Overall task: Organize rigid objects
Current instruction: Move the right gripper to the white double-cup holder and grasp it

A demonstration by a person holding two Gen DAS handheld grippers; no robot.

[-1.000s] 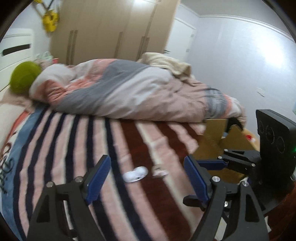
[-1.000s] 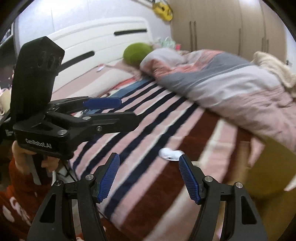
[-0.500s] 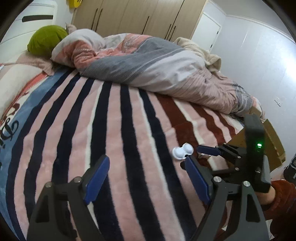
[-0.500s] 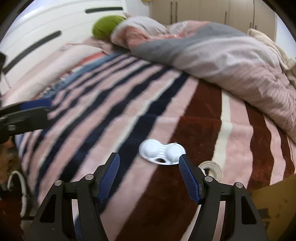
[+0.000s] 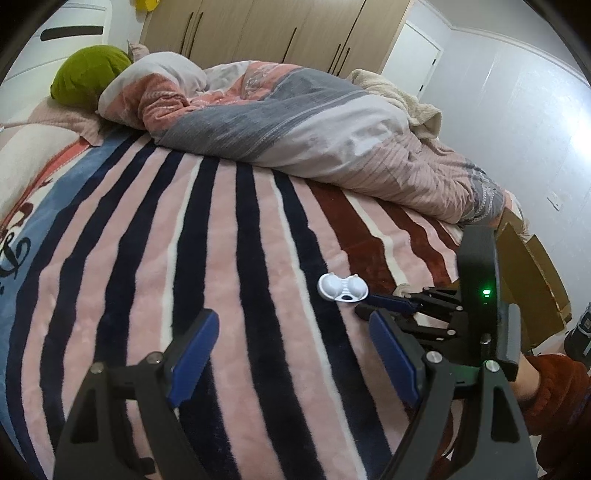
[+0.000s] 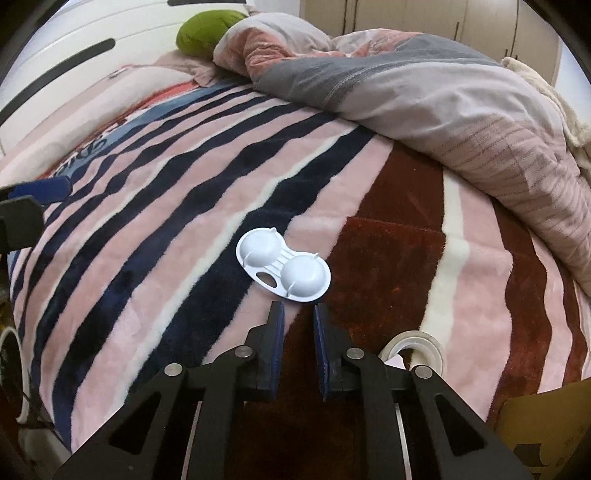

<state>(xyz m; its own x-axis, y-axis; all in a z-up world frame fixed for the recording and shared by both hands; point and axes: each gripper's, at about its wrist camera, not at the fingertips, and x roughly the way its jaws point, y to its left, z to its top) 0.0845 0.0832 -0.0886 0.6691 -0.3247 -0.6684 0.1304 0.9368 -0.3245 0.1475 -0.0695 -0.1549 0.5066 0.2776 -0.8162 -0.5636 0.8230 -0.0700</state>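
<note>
A white two-cup plastic case (image 6: 283, 272) lies on the striped blanket (image 6: 155, 206); it also shows in the left wrist view (image 5: 342, 288). My right gripper (image 6: 298, 314) sits just short of the case's near edge, its blue pads nearly closed with a narrow gap and nothing between them. In the left wrist view the right gripper (image 5: 391, 302) reaches in from the right beside the case. My left gripper (image 5: 291, 343) is open and empty, low over the blanket, left of the case. A roll of clear tape (image 6: 413, 347) lies right of my right gripper.
A bunched duvet (image 5: 303, 122) lies across the far side of the bed, with a green pillow (image 5: 88, 79) at the headboard. An open cardboard box (image 5: 528, 280) stands at the bed's right edge. Wardrobes (image 5: 280, 33) line the far wall.
My right gripper has narrowed from wide open to almost shut and moved close to the white case. My left gripper stayed open and shifted slightly.
</note>
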